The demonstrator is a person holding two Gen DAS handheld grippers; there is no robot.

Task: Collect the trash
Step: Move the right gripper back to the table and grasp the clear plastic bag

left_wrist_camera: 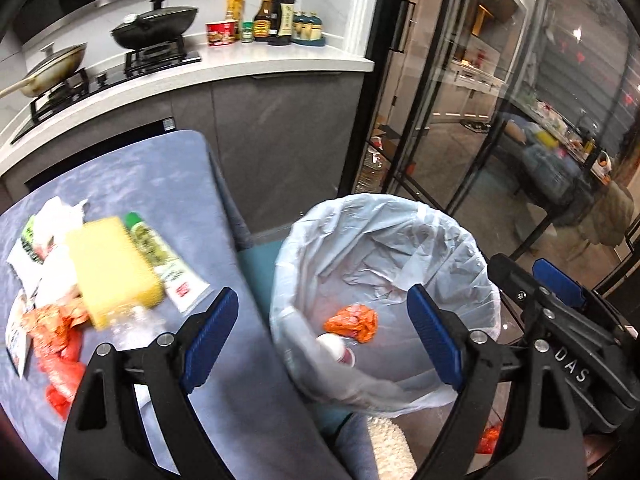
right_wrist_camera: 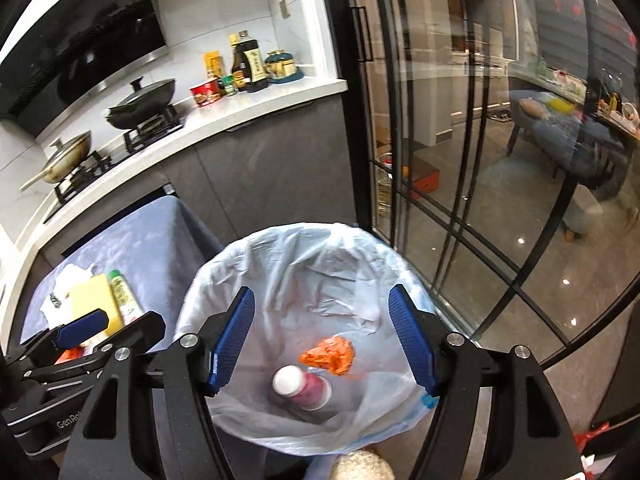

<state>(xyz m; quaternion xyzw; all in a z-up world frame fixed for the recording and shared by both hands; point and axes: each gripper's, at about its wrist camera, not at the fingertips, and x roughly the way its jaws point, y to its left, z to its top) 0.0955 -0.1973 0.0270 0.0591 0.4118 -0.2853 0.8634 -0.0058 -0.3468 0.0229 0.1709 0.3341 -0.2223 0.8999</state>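
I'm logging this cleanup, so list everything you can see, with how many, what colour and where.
Trash bin: one, pale blue liner, beside the table.
Crumpled wrapper: one, orange, inside the bin.
Small bottle: one, white cap, pink body, inside the bin.
Table: one, blue-grey cloth.
Yellow box: one, on the table.
Green tube: one, beside the box.
Wrappers: several, red, orange and white, on the table.
Pans: two, on the stove.
Bottles and jars: several, on the counter.
Left gripper: blue pads, open, empty.
Right gripper: blue pads, open, empty, over the bin.
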